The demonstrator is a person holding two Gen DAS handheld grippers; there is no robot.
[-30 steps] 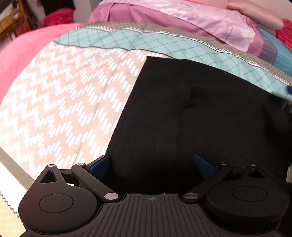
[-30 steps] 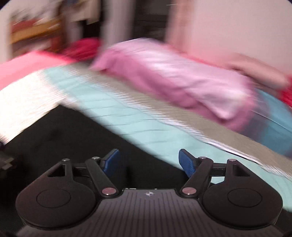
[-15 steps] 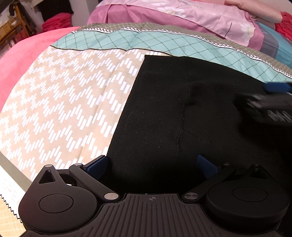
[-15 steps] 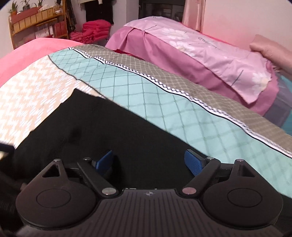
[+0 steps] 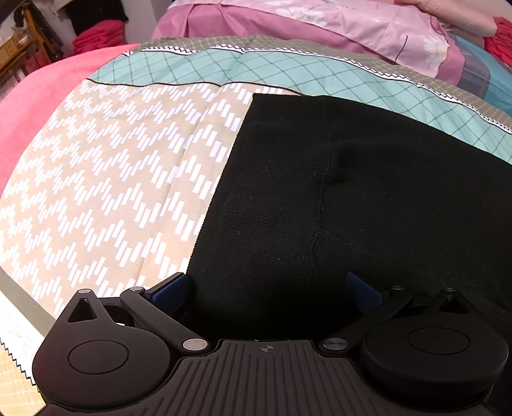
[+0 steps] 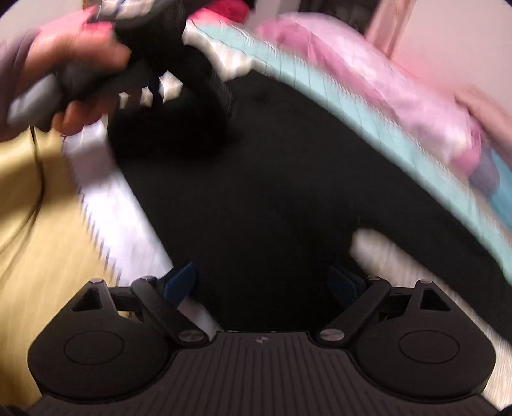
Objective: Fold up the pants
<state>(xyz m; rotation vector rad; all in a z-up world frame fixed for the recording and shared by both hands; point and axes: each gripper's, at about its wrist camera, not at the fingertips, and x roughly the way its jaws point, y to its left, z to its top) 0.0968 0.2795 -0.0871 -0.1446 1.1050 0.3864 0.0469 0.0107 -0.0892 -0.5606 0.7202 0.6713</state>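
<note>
Pants (image 5: 368, 198), black, lie flat on the bed's patterned quilt (image 5: 121, 179). Left wrist view: left gripper (image 5: 268, 288) fingers (image 5: 171, 289) stand wide apart, nothing pinched; pants' near edge sits between them, with the left fabric edge running up from just beside the left finger. Vertical seam runs ahead of the fingers, a bit right of centre. Pink pillow (image 5: 368, 28) well beyond.

Right wrist view, heavily blurred: right gripper (image 6: 264, 281) fingers (image 6: 179, 281) spread wide, have just been opening, w/ black pants (image 6: 272, 192) under & between them but prob. not pinched. Ahead-left of the fingers, a person's hand (image 6: 73, 73) holds the other gripper over the fabric. Quilt's teal band (image 6: 368, 134) is ahead-right.
</note>
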